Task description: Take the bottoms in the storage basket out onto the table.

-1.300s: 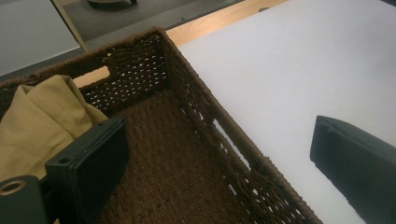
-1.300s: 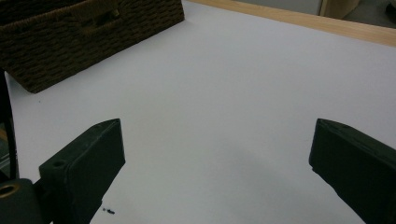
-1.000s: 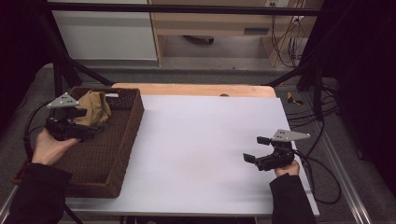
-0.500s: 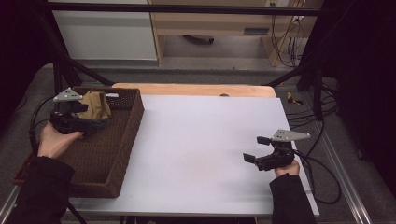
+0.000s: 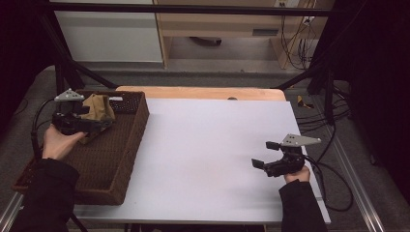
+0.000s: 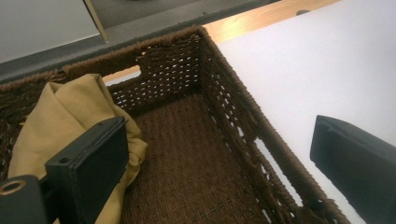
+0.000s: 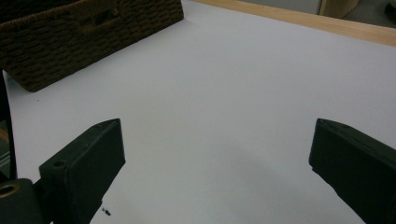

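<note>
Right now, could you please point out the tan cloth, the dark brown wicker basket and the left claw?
Tan crumpled cloth (image 6: 70,107): left gripper view, upper fold.
Dark brown wicker basket (image 5: 138,123): high view, right wall.
Left claw (image 5: 99,123): high view, between its jaw tips.

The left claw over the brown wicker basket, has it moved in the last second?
Yes. The left claw has drifted toward the far end of the brown wicker basket, beside the tan crumpled cloth.

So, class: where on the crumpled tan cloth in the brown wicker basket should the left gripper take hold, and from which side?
Probably the raised fold of the crumpled tan cloth, from above: it bunches against the brown wicker basket wall, beside the open left gripper.
</note>
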Demonstrator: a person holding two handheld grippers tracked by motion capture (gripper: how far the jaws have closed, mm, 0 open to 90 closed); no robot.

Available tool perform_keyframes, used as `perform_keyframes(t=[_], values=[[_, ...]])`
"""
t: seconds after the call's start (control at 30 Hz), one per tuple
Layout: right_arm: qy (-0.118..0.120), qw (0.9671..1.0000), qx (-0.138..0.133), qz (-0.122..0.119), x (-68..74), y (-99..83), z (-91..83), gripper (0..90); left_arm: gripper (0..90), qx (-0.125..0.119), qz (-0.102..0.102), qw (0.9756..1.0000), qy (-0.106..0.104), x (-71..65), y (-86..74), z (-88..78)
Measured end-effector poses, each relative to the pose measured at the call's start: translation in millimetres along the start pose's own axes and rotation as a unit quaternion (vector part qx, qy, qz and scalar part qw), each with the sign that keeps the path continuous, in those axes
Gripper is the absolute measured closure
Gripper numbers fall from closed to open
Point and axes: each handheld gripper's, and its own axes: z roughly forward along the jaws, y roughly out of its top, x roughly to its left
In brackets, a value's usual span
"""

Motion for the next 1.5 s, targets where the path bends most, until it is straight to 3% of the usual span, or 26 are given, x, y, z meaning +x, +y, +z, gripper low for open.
perform_keyframes(t=[0.43,0.63,1.07,1.5], values=[[-0.001,1.0,0.002,-0.001,-0.2,-0.2,0.4,4.1,4.2,0.01,-0.02,0.9996,0.018,17.8,-6.0,10.4],[-0.002,1.0,0.003,-0.001,-0.2,-0.4,0.7,4.1,4.2,0.021,-0.017,0.9993,0.027,24.8,-7.6,12.5],[-0.001,1.0,0.002,-0.002,-0.1,-0.6,1.0,4.1,4.2,0.033,-0.03,0.998,0.046,41.5,-13.0,15.0],[-0.002,1.0,0.004,-0.002,-0.4,-0.8,2.0,4.1,4.4,0.054,-0.033,0.9965,0.056,51.0,-21.1,35.6]])
